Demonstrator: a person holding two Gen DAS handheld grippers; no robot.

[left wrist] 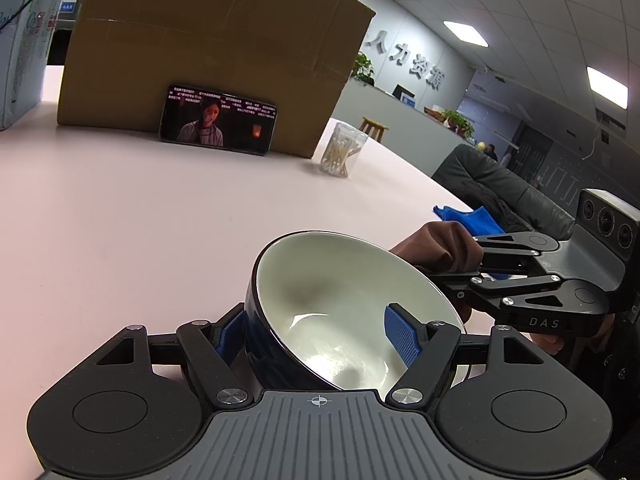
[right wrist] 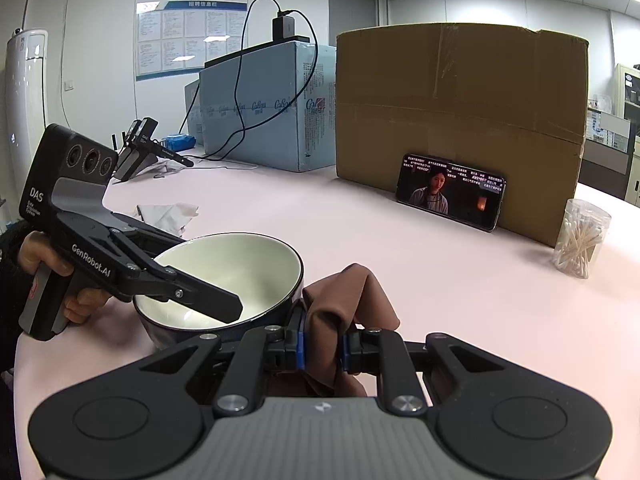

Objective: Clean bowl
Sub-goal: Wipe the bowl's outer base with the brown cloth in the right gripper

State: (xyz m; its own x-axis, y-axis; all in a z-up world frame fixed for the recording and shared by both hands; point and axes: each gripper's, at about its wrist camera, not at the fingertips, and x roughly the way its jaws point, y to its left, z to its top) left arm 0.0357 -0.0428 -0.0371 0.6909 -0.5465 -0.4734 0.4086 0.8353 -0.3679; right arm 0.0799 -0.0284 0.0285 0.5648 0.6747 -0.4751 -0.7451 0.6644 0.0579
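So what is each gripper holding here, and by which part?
The left gripper clamps the bowl by its wall at the rim, one finger inside and one outside. The right gripper pinches the brown cloth by a bunched fold.

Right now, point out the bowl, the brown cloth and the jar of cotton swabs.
bowl (left wrist: 340, 300): left wrist view, on its white inner wall.
brown cloth (right wrist: 344, 300): right wrist view, on the bunched folds above the fingers.
jar of cotton swabs (right wrist: 580, 240): right wrist view, on its clear side.
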